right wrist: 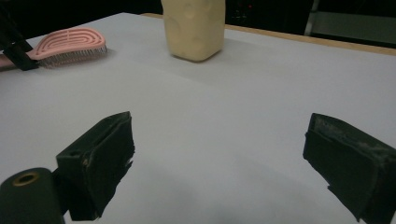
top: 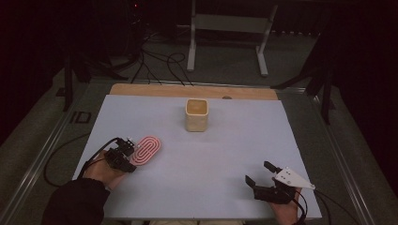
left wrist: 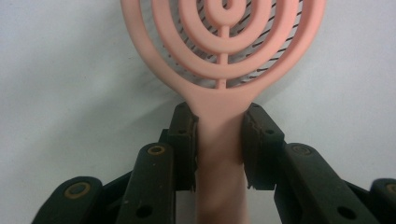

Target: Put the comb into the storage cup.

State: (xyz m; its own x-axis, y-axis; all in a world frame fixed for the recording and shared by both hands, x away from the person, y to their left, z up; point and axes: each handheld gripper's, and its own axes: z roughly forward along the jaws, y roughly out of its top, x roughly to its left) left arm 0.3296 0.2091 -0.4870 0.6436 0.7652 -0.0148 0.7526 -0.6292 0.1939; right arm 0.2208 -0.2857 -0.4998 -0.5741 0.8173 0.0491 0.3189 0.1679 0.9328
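Note:
A pink oval hairbrush (top: 146,150) lies bristles down on the white table sheet, at the left near the front. My left gripper (top: 130,154) is shut on its handle; in the left gripper view both pads press the handle's sides just below the head (left wrist: 219,100). My right gripper (top: 258,172) rests low at the front right, open with nothing between its jaws (right wrist: 222,144). From the right gripper view the brush (right wrist: 70,42) sits far off to the left.
A cream square cup (top: 196,115) stands upright at the middle back of the white sheet (top: 211,154). A wooden strip (top: 155,90) runs along the table's far edge. Cables and a metal stand (top: 225,28) lie on the floor beyond.

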